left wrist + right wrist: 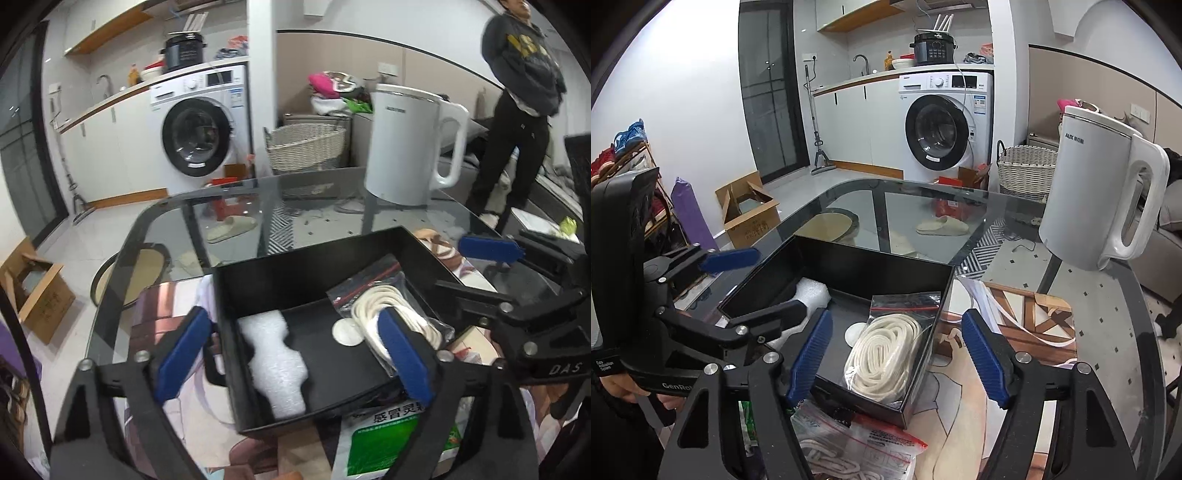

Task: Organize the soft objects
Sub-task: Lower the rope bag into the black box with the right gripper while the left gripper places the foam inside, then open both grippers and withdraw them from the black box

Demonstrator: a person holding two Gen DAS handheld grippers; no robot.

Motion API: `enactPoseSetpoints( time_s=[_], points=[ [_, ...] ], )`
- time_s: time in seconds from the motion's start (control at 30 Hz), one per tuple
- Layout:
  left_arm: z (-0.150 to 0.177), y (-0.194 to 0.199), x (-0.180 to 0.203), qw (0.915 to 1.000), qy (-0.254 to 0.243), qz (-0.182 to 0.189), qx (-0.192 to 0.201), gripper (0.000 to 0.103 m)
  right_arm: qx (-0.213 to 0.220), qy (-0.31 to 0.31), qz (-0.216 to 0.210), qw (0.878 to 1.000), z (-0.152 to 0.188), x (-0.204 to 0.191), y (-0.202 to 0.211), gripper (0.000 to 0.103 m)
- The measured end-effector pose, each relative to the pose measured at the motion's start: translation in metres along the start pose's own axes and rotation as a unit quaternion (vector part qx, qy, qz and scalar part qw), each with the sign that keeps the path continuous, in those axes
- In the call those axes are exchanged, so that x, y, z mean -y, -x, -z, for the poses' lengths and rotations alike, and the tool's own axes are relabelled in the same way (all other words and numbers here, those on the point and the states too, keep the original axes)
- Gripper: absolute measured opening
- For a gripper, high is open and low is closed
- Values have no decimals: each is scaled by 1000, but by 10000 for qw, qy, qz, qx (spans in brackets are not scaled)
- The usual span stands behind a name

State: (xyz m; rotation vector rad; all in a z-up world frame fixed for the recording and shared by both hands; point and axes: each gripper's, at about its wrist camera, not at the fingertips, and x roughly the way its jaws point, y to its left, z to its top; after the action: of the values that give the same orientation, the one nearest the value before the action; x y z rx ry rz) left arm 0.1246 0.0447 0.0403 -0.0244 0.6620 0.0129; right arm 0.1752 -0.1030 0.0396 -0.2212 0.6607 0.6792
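So far the foam piece (275, 363) and bagged rope (886, 350) lie in the black box (871, 269), both grippers' fingers (406, 354) spread and empty, while another rope bag (849, 450) waits on the bench (923, 195).

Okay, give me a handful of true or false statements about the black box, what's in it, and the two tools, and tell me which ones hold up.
1. The bagged white rope lies inside the black box. True.
2. The white foam piece sits outside the box on the glass table. False: it lies inside the box, on the side away from the rope.
3. The left tool is clamped on the foam. False: its jaws stand wide open, one pad outside the box wall, nothing pressed.
4. The right tool is open, holding nothing. True.
5. The white kettle stands upright on the table. True.
6. The box is empty. False: it holds foam, rope and a small white disc.
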Motion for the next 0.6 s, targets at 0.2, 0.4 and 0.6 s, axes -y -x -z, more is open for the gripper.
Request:
enactPoseSetpoints(
  time_s=[0.2, 0.4, 0.6],
  points=[
    [2, 8, -13, 9997, 217, 13, 110, 99, -7, 39, -4, 10000, 0, -5, -2, 78],
    [4, 9, -17, 9996, 247, -35, 120, 101, -4, 81, -32, 10000, -1, -7, -3, 84],
    [8, 13, -17, 9996, 231, -119, 128, 103, 38, 67, -95, 9999, 0, -9, 0, 100]
  ],
)
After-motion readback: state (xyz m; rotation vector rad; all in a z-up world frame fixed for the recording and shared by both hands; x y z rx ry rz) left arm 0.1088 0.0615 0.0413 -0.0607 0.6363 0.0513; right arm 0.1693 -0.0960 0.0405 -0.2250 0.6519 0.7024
